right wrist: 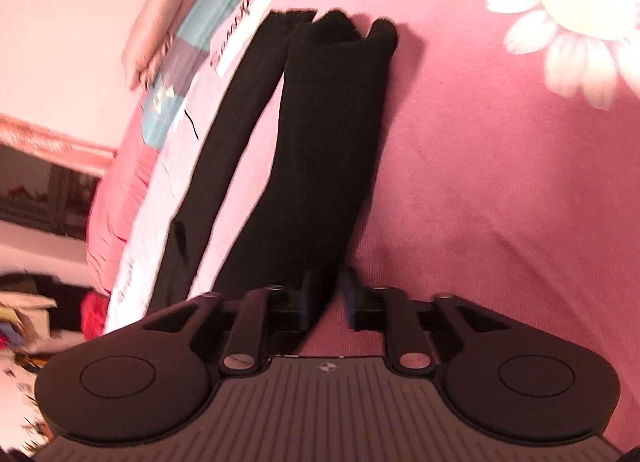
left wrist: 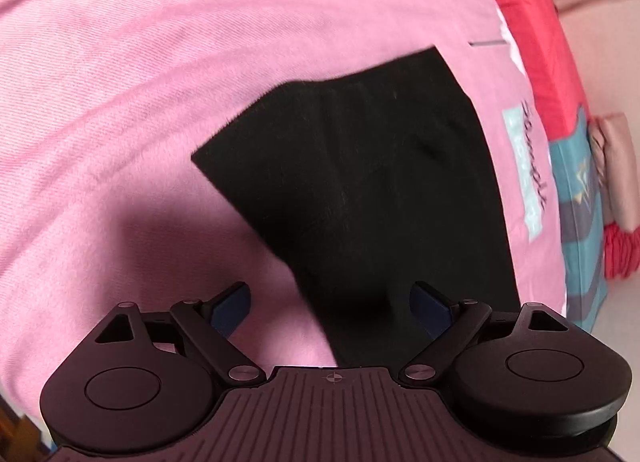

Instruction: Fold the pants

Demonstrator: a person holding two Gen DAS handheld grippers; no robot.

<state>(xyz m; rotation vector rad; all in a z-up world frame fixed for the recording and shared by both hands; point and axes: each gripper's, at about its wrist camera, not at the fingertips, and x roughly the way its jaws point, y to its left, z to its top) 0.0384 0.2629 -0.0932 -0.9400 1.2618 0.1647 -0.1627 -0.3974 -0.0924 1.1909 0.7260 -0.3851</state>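
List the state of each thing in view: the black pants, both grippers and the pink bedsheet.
Black pants: lying flat on the bed, legs stretched out, not folded over.
Left gripper: jaws open wide, nothing pressed between them.
Right gripper: jaws slightly open at the pants' edge.
Pink bedsheet: spread out under the pants.

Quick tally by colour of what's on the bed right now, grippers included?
Black pants: 1
Pink bedsheet: 1
Red and blue quilt: 1
Black grippers: 2, the left gripper and the right gripper
Total: 5
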